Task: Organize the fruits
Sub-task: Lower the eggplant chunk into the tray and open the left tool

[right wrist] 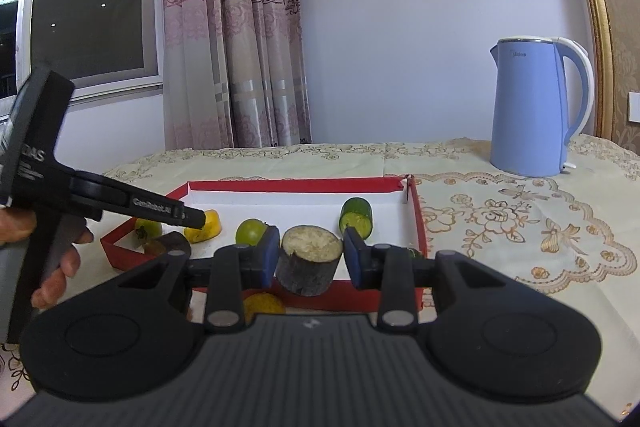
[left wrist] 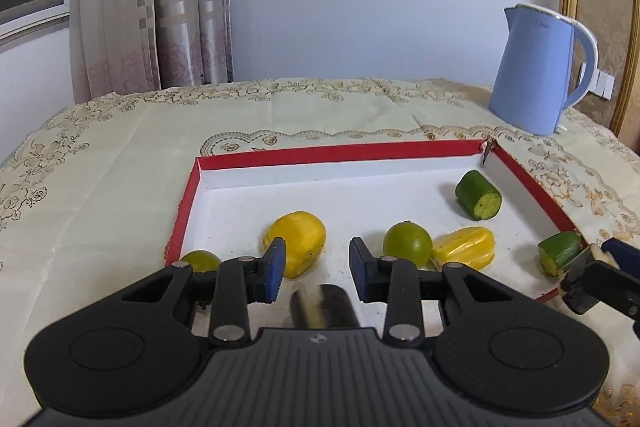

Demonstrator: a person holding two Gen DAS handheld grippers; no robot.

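Observation:
A red-walled tray [left wrist: 340, 151] with a white floor holds a yellow fruit [left wrist: 296, 243], two round green fruits [left wrist: 408, 243] [left wrist: 200, 261], a ribbed yellow fruit [left wrist: 464, 247] and two cucumber pieces [left wrist: 478, 195] [left wrist: 560, 251]. My left gripper [left wrist: 318, 259] hovers over the tray's near part, its pads apart with nothing between them. A dark chunk [left wrist: 324, 307] lies on the tray floor beneath it. My right gripper [right wrist: 308, 247] is shut on a dark cylinder chunk [right wrist: 308, 259] with a pale cut top, above the tray's front wall.
A blue kettle [right wrist: 536, 107] stands at the back right on the embroidered tablecloth [right wrist: 520, 227]. A person's hand [right wrist: 60, 267] holds the left gripper's handle. Another yellow fruit [right wrist: 262, 303] shows under my right gripper. A curtain and window are behind.

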